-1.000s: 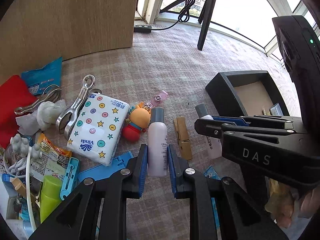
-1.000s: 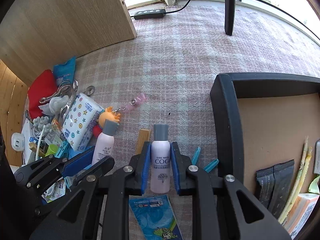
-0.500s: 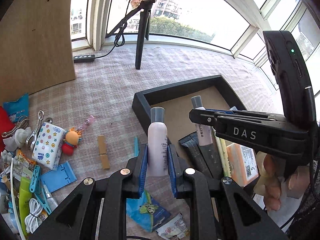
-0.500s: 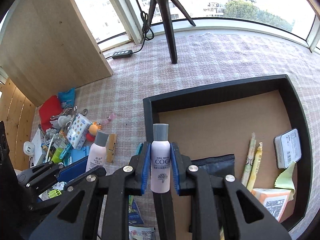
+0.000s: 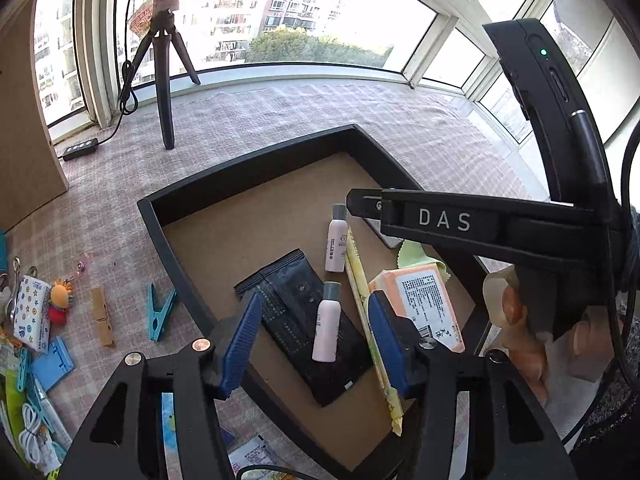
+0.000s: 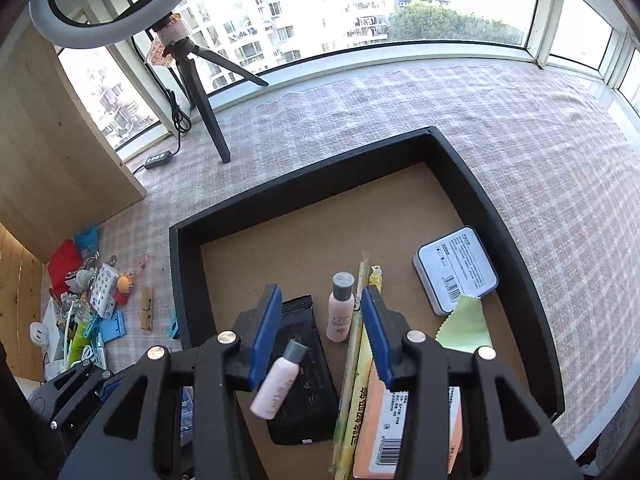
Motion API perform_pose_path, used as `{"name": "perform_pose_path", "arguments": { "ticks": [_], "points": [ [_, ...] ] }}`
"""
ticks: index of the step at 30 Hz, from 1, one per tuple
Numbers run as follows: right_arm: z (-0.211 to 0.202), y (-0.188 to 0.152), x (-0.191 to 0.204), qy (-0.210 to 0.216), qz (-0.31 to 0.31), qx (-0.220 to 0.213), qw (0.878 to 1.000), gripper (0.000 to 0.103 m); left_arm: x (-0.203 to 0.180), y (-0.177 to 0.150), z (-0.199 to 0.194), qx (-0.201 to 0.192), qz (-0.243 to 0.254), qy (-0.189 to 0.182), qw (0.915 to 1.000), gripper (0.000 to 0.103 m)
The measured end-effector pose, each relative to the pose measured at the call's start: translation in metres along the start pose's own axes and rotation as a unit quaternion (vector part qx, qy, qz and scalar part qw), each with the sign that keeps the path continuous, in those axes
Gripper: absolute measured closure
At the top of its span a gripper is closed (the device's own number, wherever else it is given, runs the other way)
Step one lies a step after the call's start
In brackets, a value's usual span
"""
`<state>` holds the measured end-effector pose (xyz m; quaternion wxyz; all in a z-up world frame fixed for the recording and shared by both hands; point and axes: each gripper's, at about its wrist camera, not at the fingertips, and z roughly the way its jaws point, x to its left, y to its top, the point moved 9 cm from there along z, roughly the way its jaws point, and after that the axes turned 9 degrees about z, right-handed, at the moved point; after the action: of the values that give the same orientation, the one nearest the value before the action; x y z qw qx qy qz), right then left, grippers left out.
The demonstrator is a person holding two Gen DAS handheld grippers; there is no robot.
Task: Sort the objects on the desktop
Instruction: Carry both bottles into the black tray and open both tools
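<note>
Black-walled tray with a brown cardboard floor sits on the pink checked cloth, both grippers angled down over it. Left gripper: blue-padded jaws opening, a pale pink bottle with a grey cap between them, clear of both pads, over a flat matte black sachet. Right gripper: jaws opening, a second pink bottle between them, untouched, just beside a long yellow packet. Left of the tray lie a blue clip and a wooden peg.
</note>
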<state>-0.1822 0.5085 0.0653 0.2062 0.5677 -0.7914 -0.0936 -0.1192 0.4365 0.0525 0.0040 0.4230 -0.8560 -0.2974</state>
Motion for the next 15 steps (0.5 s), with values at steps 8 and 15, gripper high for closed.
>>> {"name": "perform_pose_path", "arguments": {
  "ticks": [8, 15],
  "points": [
    [-0.004, -0.025, 0.036, 0.035, -0.018, 0.008, 0.999, 0.062, 0.067, -0.021, -0.007, 0.006, -0.047, 0.048, 0.9977, 0.061],
    [0.008, -0.067, 0.097, 0.098, -0.027, 0.062, 0.993, 0.062, 0.14, -0.051, -0.005, 0.032, -0.092, 0.078, 0.9921, 0.065]
  ]
}}
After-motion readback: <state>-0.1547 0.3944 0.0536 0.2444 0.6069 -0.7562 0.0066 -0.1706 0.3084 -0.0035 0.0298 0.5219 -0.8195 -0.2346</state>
